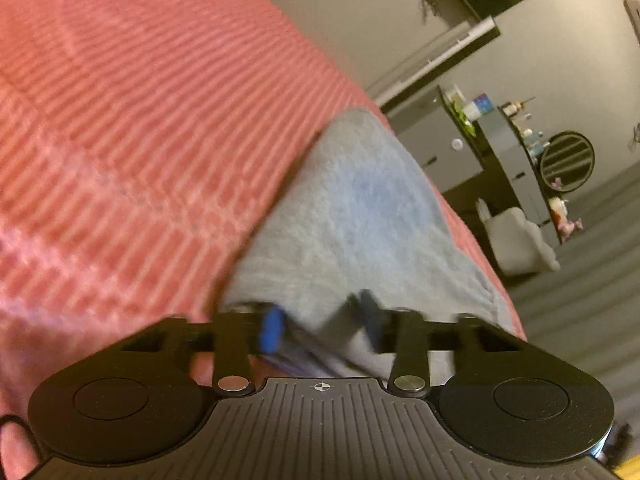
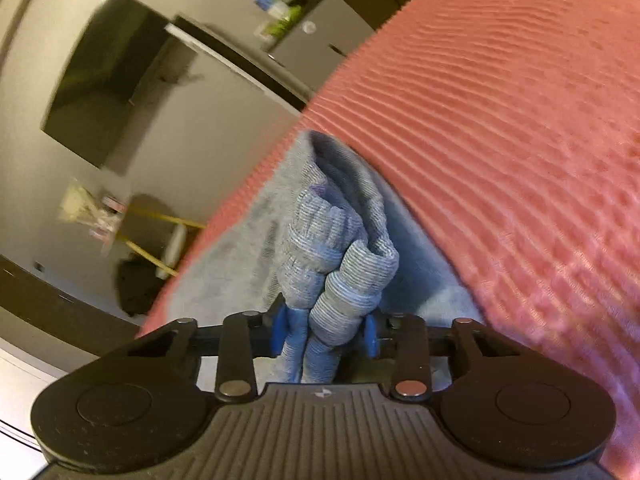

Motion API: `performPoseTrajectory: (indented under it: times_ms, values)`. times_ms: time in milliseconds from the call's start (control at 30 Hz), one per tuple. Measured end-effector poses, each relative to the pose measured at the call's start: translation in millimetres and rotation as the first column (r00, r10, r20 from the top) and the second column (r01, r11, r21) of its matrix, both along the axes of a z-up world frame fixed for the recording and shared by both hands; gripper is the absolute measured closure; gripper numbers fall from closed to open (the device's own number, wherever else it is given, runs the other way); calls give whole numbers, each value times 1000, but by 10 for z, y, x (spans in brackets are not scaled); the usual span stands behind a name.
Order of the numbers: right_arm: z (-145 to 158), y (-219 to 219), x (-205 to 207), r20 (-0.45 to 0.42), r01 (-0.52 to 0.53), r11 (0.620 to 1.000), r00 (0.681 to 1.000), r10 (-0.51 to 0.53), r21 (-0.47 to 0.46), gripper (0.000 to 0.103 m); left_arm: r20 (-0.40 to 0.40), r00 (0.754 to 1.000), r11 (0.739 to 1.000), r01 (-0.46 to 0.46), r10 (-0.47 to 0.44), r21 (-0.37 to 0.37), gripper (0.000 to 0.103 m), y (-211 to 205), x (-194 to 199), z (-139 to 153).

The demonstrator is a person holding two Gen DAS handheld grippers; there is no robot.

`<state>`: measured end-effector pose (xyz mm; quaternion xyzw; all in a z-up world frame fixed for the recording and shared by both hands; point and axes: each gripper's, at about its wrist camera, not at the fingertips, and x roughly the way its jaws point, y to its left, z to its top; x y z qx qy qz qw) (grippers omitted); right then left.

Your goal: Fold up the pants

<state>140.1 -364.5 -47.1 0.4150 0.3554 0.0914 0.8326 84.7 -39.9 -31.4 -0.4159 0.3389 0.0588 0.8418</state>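
While both grippers work at its near edge, a pink ribbed bedspread (image 1: 132,128) fills most of each view and carries the task item. On this bedspread, the grey pants (image 1: 360,216) lie as a flattened length running away from the left wrist camera, close to the edge of the bed. A grey cabinet (image 1: 444,152) with small bottles on its top stands well beyond the bed.

Right gripper (image 2: 325,334): narrowly open, its blue pads (image 2: 281,328) pressed on a bunched, ribbed part of the pants, which stands up in folds just ahead of the fingers.

Left gripper (image 1: 320,326): narrowly open, with pants fabric lying between the fingers. Motion blur prevents confirmation that its blue pad (image 1: 272,330) clamps the fabric.
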Motion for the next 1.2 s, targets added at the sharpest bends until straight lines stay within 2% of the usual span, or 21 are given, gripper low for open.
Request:
performPoseTrajectory:
  times_ms: [33,100,167,200,233,267,300,400,433,567,600,667,733,833,900,967,1033,1133,1167,1200]
  values:
    - [36,-39,-46,11,3,1000,1000,-3,31,69,12,1000,1000,2,-2,-10,74,24,-44,4]
    - [65,-141,-176,26,20,993,999,-23,115,69,34,999,1000,6,-6,0,76,24,-113,42]
    - [14,-206,-253,29,39,986,999,-44,165,69,23,999,998,26,-27,54,76,-25,-133,66]
    - [-53,-225,-278,16,44,986,999,-47,160,69,-6,999,995,40,-39,90,76,-54,-114,63]
    - [-129,-215,-253,-14,40,993,999,-39,113,69,-47,998,991,57,-52,121,73,-83,-81,49]
    - [-197,-159,-206,-65,21,1000,998,-21,1,69,-69,996,987,71,-62,142,73,-115,-60,53]
    - [-271,-85,-157,-78,-26,995,997,19,-100,69,-82,995,980,77,-63,182,69,-156,-59,85]
    - [-139,-36,-133,-49,-69,987,997,63,-144,64,-115,990,953,110,-80,283,59,-255,-60,219]
    - [-82,-27,-147,-48,-76,984,996,69,-164,62,-129,988,942,120,-83,315,52,-286,-60,265]
    - [143,10,-353,-12,-38,960,999,37,-277,52,-132,987,869,146,-94,473,42,-438,-72,476]
    - [210,43,-376,9,-16,939,1000,20,-345,50,-130,986,853,152,-100,500,38,-477,-65,525]
    - [339,118,-408,53,37,875,999,-13,-482,50,-112,986,838,162,-121,521,33,-529,-54,563]
    - [505,240,-482,160,87,815,987,8,-572,50,-109,985,830,174,-137,530,32,-591,3,576]
    - [566,465,-420,244,31,789,958,152,-614,55,-118,980,818,198,-159,540,32,-676,121,554]
    - [479,571,-332,267,-10,778,936,228,-628,60,-130,976,800,216,-173,560,32,-720,188,527]
    - [301,621,-194,202,-36,744,953,228,-667,63,-141,972,777,234,-186,584,32,-763,244,488]
    - [137,626,-139,177,-37,706,958,226,-707,69,-161,969,758,249,-190,603,32,-769,300,427]
    - [156,618,-101,180,-21,698,960,213,-715,70,-190,965,752,260,-181,605,31,-741,377,302]
    - [147,629,-83,171,-6,675,966,195,-738,66,-198,963,749,268,-185,605,30,-730,402,260]
    - [102,599,-50,159,-8,684,971,181,-729,64,-212,960,742,277,-184,610,28,-723,419,227]
